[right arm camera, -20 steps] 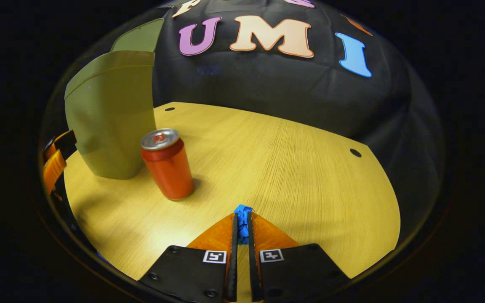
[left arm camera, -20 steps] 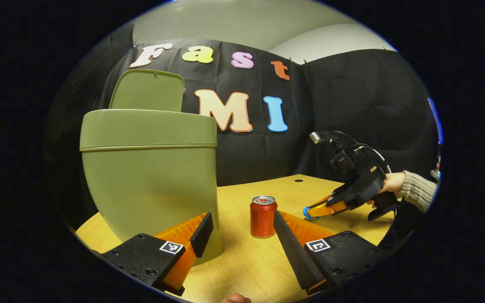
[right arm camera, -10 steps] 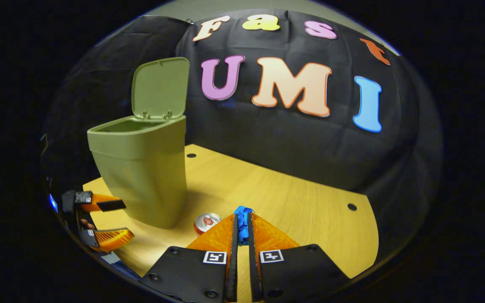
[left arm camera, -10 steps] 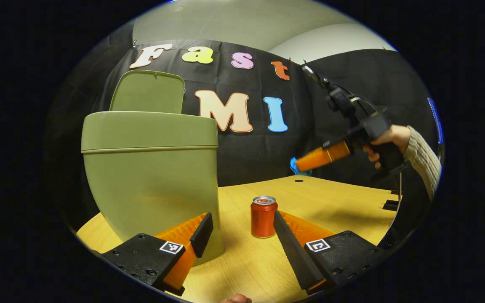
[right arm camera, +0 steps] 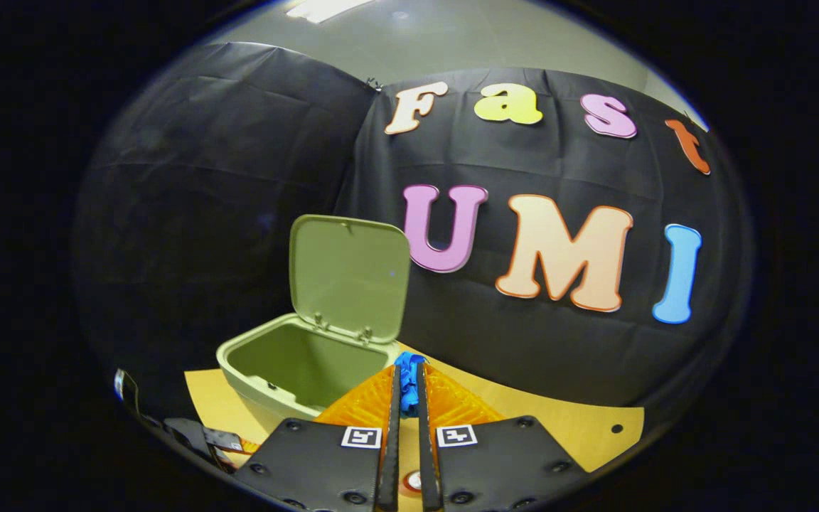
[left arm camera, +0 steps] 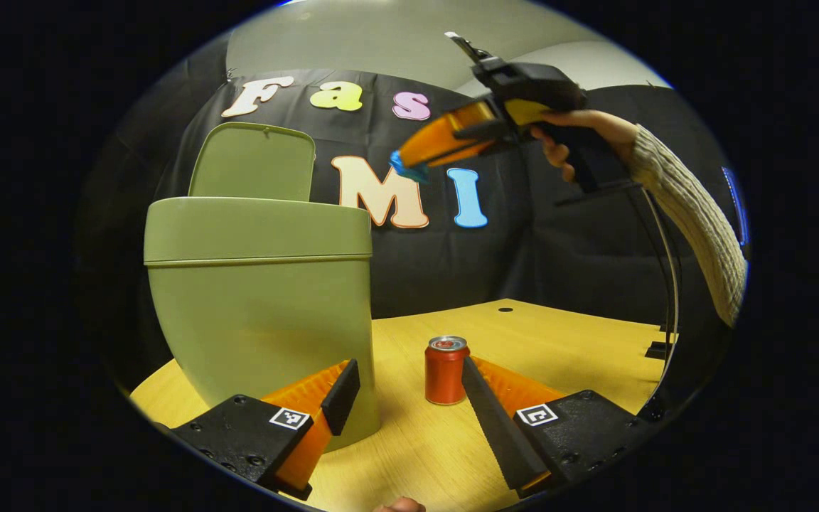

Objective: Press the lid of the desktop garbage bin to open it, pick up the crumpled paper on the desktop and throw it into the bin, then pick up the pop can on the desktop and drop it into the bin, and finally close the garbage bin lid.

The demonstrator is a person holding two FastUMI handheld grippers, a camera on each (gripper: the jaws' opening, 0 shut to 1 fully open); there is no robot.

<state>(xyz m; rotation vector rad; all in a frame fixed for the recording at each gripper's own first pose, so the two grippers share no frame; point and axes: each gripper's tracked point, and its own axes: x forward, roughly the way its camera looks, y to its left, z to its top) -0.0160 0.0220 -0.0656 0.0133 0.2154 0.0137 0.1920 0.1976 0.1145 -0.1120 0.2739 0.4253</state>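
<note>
Right gripper view has the right claw [right arm camera: 408, 387] nearly shut, its two fingers a thin slit apart, with something small and blue pinched at the tips; what it is I can't make out. Just past the tips sits the green bin [right arm camera: 288, 370], its lid [right arm camera: 349, 277] standing upright and the dark inside only partly visible, so any contents are hidden. A sliver of the pop can [right arm camera: 413, 482] peeks through the slit between the fingers, mostly covered. Left gripper view shows the left claw [left arm camera: 409, 395] spread wide and empty, low over the desk [left arm camera: 559, 348], with the pop can upright just inside its right finger, contact unclear. The bin's wall hides part of the left finger. Above, a hand [left arm camera: 580, 135] holds the right claw high beside the bin's rim.
</note>
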